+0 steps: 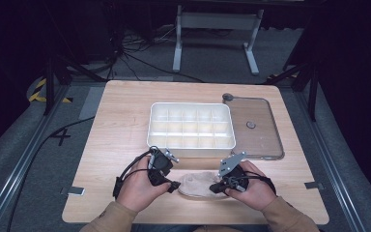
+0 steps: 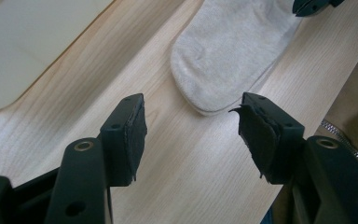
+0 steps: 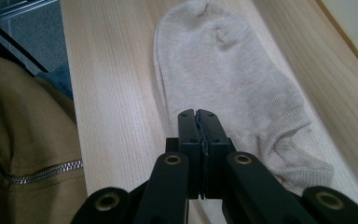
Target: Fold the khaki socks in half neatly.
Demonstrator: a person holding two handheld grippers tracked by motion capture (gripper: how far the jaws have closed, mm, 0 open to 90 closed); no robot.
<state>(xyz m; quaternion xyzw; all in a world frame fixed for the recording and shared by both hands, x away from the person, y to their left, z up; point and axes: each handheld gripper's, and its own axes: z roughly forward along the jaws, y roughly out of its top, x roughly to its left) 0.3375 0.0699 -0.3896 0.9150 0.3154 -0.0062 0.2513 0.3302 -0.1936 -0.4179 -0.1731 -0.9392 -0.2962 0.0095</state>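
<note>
A beige ankle sock point(image 1: 198, 184) lies flat near the table's front edge, between my two grippers. In the left gripper view its toe end point(image 2: 228, 51) lies just ahead of my left gripper point(image 2: 191, 126), whose jaws stand wide apart above bare wood. From above, the left gripper point(image 1: 174, 186) sits at the sock's left end. My right gripper point(image 3: 198, 116) is shut, jaws pressed together, tips over the sock point(image 3: 223, 60) near its cuff end. No fabric shows between its pads. From above, the right gripper point(image 1: 217, 187) is at the sock's right end.
A white compartment box point(image 1: 191, 151) stands mid-table behind the hands, with a clear lid point(image 1: 256, 140) lying flat to its right. A brown jacket with a zip point(image 3: 23, 140) is close at the table's front edge.
</note>
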